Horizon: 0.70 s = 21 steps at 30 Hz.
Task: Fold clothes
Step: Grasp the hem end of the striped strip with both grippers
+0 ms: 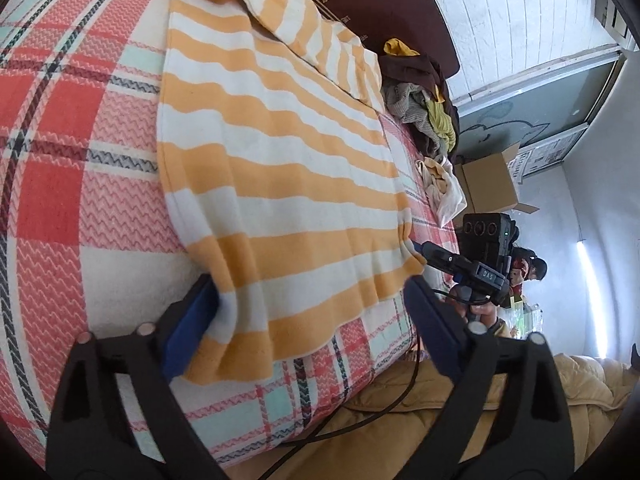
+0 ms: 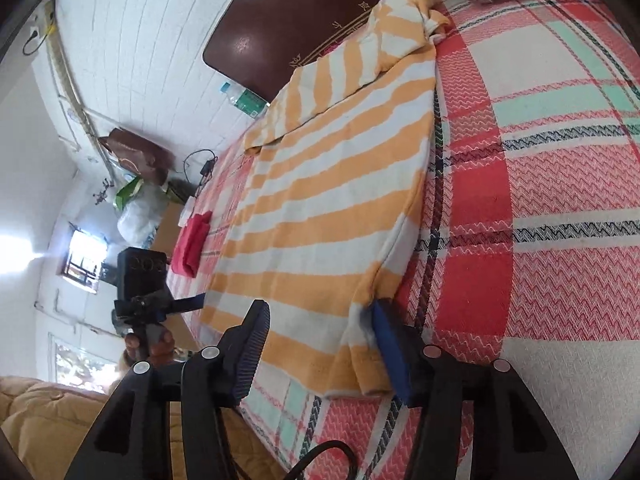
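Note:
An orange-and-white striped garment (image 1: 276, 160) lies flat on the plaid bed, a sleeve folded across its far end. It also shows in the right wrist view (image 2: 336, 200). My left gripper (image 1: 312, 300) is open, its blue pads either side of the garment's near hem corner. My right gripper (image 2: 320, 320) is open around the hem's other corner, right pad touching the cloth edge. Each gripper shows in the other's view: the right gripper (image 1: 472, 264) and the left gripper (image 2: 160, 300).
The red, white and teal plaid bedcover (image 1: 72, 152) spreads around the garment. A pile of unfolded clothes (image 1: 420, 96) sits by the dark headboard (image 2: 304, 16). A folded red cloth (image 2: 192, 244) lies at the far bed edge. A tan quilt (image 1: 540, 392) lies below the bed.

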Available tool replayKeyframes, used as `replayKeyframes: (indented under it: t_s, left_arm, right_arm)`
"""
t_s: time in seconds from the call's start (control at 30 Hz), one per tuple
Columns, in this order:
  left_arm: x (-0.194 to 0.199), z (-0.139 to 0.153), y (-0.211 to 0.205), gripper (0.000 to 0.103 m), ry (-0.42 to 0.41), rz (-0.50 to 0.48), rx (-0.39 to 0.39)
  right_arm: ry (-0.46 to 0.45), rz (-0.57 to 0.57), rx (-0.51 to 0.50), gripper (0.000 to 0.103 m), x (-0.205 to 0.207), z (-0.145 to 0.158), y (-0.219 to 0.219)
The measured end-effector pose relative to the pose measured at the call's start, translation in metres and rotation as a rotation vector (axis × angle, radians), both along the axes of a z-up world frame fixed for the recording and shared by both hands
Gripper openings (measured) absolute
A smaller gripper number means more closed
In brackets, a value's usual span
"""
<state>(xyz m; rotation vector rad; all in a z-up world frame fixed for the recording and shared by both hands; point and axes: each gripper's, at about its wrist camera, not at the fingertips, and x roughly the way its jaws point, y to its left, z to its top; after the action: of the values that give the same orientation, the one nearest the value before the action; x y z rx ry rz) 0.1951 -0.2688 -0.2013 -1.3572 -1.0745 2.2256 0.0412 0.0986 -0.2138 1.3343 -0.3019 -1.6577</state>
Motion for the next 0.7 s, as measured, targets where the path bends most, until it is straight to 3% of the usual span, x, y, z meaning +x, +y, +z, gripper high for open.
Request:
replayKeyframes:
  t_s: [0.03, 0.07, 0.1, 0.23, 0.43, 0.53, 0.57, 0.6, 0.63, 0.67, 0.7]
  left_arm:
    - [-0.002, -0.003, -0.001, 0.036, -0.028, 0.0, 0.005]
    - [-0.004, -0.008, -0.003, 0.026, -0.06, -0.001, 0.016]
    - [-0.004, -0.013, -0.004, 0.022, -0.081, 0.001, 0.025]
    - [-0.003, -0.012, -0.009, 0.017, -0.093, 0.029, 0.051]
    - [0.003, -0.002, -0.017, 0.017, -0.049, 0.044, 0.077]
    - [0.003, -0.004, -0.018, 0.019, -0.048, 0.03, 0.084]
    - [0.003, -0.007, -0.018, 0.022, -0.066, 0.027, 0.08]
    - [0.003, -0.01, -0.016, 0.034, -0.075, 0.019, 0.077]
    - [0.003, -0.013, -0.014, 0.041, -0.083, 0.011, 0.074]
    - [0.004, -0.011, -0.013, 0.047, -0.072, -0.002, 0.083]
    - [0.004, -0.009, -0.011, 0.06, -0.059, -0.016, 0.094]
  right_arm:
    - [0.01, -0.005, 0.016, 0.039, 0.0, 0.0, -0.001]
    - [0.009, -0.013, 0.026, 0.017, -0.002, -0.001, -0.001]
    - [0.003, -0.022, 0.033, 0.007, -0.003, -0.003, -0.001]
    - [-0.038, -0.049, -0.013, 0.007, -0.009, -0.004, 0.004]
    - [-0.084, -0.07, -0.177, 0.007, -0.013, 0.011, 0.014]
    - [-0.072, -0.087, -0.197, 0.007, -0.015, 0.016, 0.016]
    - [-0.078, -0.097, -0.19, 0.01, -0.016, 0.014, 0.016]
    - [-0.086, -0.103, -0.17, 0.011, -0.017, 0.011, 0.017]
    - [-0.082, -0.104, -0.127, 0.016, -0.017, 0.008, 0.017]
    - [-0.062, -0.109, -0.07, 0.033, -0.017, 0.007, 0.019]
    - [-0.043, -0.126, -0.026, 0.048, -0.016, 0.006, 0.021]
